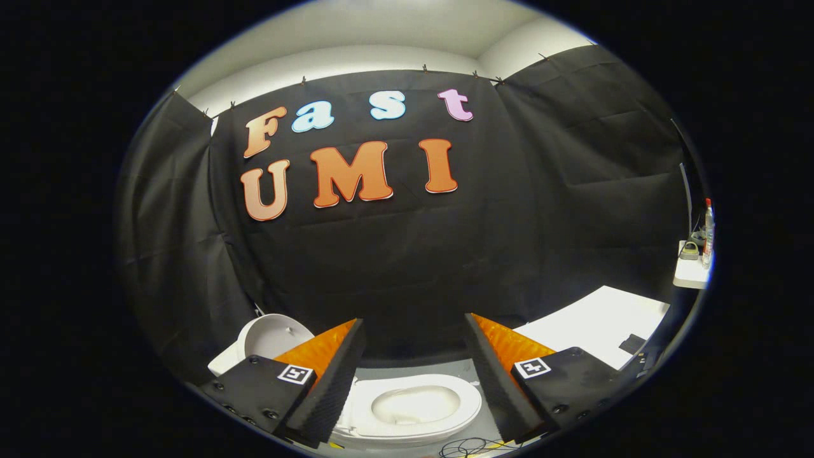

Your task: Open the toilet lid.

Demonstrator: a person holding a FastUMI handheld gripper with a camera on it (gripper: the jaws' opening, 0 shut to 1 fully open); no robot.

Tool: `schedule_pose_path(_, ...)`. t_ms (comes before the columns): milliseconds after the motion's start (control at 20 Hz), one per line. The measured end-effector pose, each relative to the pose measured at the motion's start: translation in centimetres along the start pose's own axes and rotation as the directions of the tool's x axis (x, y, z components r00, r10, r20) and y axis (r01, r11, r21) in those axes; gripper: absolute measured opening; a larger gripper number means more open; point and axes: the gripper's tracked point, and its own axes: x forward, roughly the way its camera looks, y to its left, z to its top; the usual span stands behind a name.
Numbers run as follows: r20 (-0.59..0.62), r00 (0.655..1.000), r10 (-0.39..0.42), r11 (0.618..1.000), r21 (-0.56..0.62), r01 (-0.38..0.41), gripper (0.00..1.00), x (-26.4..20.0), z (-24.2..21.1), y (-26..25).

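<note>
The gripper point(413, 356) hangs wide open and empty above the toilet point(413, 407), low in the frame; its lid point(270, 337), lower left, already stands raised, so a careless nudge could drop it.

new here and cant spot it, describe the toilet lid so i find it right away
Start at the white toilet bowl seen between the open gripper fingers. Behind one finger, against the black cloth wall, stands the toilet lid: a white rounded disc tipped upright, unlike the flat white table opposite.

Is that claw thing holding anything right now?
No. The gripper is open and holds nothing; the toilet shows in the gap below, lid already up.
</note>
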Motion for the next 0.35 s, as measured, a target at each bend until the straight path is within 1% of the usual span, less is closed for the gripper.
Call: schedule_pose_path(350, 0.004, 1.000, -0.006, 1.000, -0.015, 0.006, 0.99, -0.10, 0.30, 0.01)
